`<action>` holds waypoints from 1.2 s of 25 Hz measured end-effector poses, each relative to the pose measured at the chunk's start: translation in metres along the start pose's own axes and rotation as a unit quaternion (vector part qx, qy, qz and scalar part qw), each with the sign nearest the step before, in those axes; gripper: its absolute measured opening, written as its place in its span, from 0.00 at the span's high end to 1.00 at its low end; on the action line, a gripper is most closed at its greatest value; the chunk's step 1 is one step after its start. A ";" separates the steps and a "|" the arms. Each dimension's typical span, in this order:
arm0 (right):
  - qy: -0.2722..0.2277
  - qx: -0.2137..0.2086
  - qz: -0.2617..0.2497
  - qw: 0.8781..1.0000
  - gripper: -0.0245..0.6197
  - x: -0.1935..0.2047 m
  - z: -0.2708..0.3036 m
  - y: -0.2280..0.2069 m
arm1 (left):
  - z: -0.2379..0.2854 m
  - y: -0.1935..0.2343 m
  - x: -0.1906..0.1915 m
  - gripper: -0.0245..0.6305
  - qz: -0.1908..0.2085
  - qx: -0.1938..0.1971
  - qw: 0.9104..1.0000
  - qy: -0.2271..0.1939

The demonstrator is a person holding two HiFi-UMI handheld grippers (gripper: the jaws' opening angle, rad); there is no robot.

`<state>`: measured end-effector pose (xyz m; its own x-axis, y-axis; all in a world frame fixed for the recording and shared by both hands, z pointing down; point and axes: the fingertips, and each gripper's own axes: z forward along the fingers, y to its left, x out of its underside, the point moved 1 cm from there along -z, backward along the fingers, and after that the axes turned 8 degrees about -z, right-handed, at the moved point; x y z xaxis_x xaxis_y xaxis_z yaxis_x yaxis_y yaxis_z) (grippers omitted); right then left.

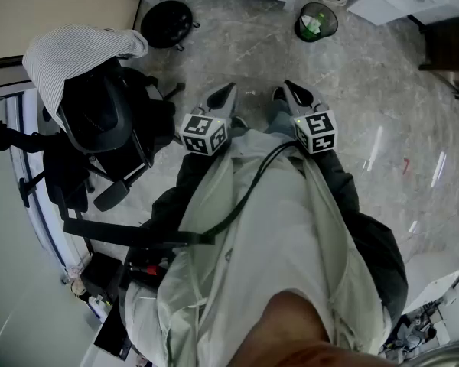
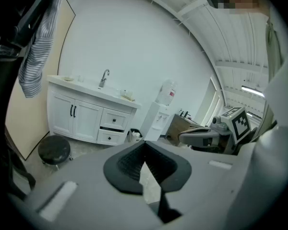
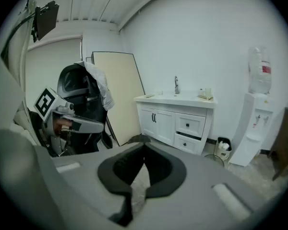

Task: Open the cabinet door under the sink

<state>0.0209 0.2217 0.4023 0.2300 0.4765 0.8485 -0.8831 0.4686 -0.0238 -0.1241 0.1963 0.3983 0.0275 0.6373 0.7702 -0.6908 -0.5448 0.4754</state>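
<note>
Well back from the cabinet door (image 3: 164, 126), your left hand-held gripper (image 2: 145, 143) and right hand-held gripper (image 3: 144, 145) are clenched empty; unopened, they'd likely glance off its handle (image 3: 155, 118).

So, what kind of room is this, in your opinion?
Probably a small office room with a wash corner, though I cannot be sure: there is a white sink cabinet with a tap, a water dispenser near it, and an office chair.
</note>
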 end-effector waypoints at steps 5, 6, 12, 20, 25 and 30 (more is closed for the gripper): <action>-0.002 0.001 0.006 1.000 0.96 0.004 -0.003 0.002 | -0.002 -0.001 0.001 0.95 0.001 0.002 1.000 0.000; -0.002 0.001 0.007 1.000 0.96 0.004 -0.004 0.004 | -0.003 -0.002 0.002 0.95 0.001 0.002 1.000 0.001; 0.000 -0.002 0.021 1.000 0.96 0.008 -0.006 0.015 | -0.017 -0.001 0.007 0.95 -0.005 0.001 1.000 0.006; 0.020 -0.013 0.054 0.998 0.96 0.031 -0.014 0.047 | -0.045 0.005 0.031 0.95 -0.037 -0.001 0.999 0.013; 0.023 0.006 0.082 0.996 0.96 0.049 -0.035 0.050 | -0.048 -0.011 0.055 0.95 -0.042 0.021 0.998 0.037; 0.019 0.010 0.108 0.994 0.96 0.056 -0.036 0.049 | -0.052 -0.011 0.059 0.95 -0.042 0.022 0.998 0.039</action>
<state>0.0056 0.2985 0.4296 0.0480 0.5925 0.8042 -0.9218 0.3363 -0.1927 -0.1525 0.2682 0.4161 0.0261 0.7213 0.6921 -0.6562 -0.5099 0.5562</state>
